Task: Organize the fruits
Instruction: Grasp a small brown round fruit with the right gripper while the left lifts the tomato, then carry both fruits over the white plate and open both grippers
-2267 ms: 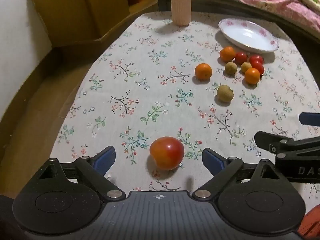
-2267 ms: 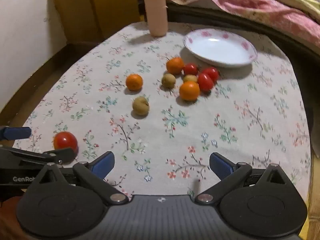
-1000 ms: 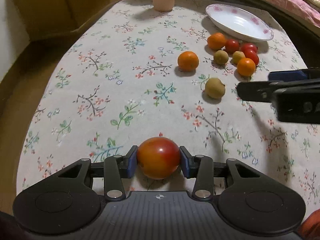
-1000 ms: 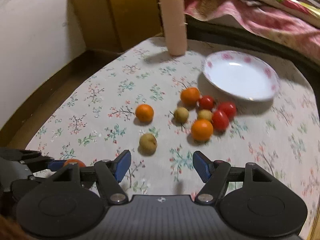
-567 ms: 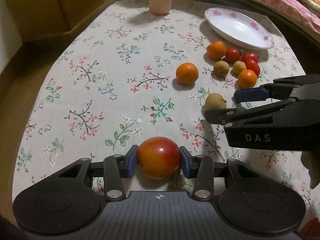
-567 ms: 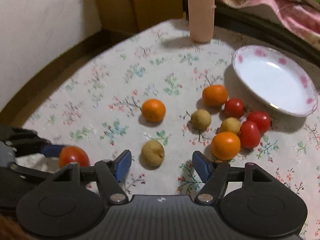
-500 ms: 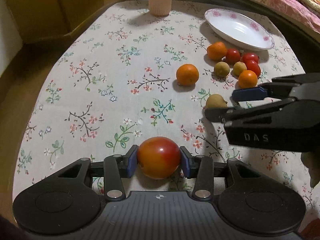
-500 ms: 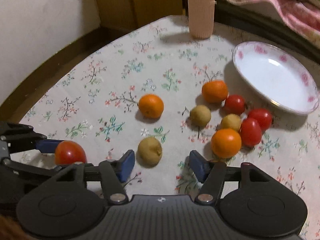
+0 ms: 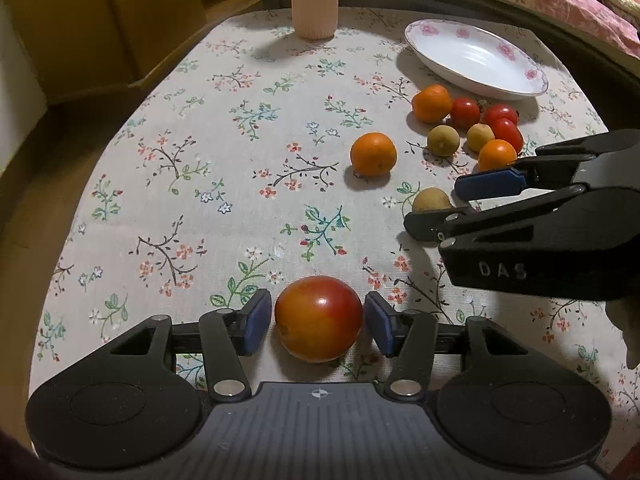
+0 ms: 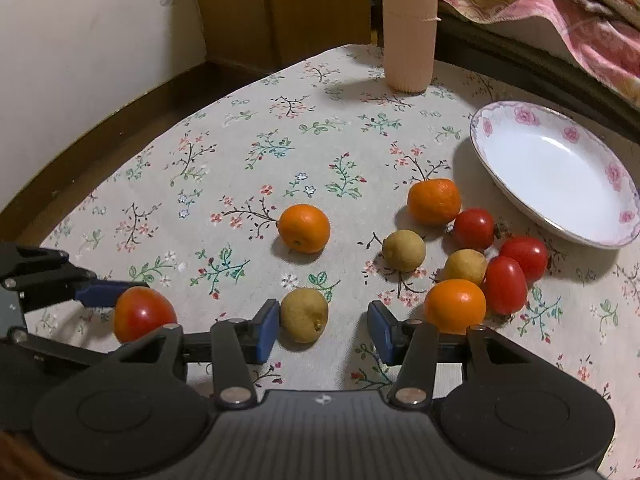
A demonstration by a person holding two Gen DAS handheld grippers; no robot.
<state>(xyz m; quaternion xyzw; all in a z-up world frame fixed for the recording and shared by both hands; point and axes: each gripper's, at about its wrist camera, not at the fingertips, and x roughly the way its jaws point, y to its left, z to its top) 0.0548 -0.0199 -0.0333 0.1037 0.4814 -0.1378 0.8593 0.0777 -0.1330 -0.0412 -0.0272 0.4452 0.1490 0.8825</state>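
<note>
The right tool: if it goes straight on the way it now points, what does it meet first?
Probably the yellow-brown fruit, already between the closing pads of the right tool and touching the left pad. Beyond it lies bare tablecloth, though depth is uncertain.

Large red tomato [image 9: 319, 318] lies apart from clustered fruits [image 10: 466, 258], seemingly unheld.

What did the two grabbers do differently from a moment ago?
The left gripper had squeezed the big tomato; now its jaws are opening, pads clear of it. The right gripper came down around the tan fruit, jaws closing. The other fruits and the plate stayed put.
</note>
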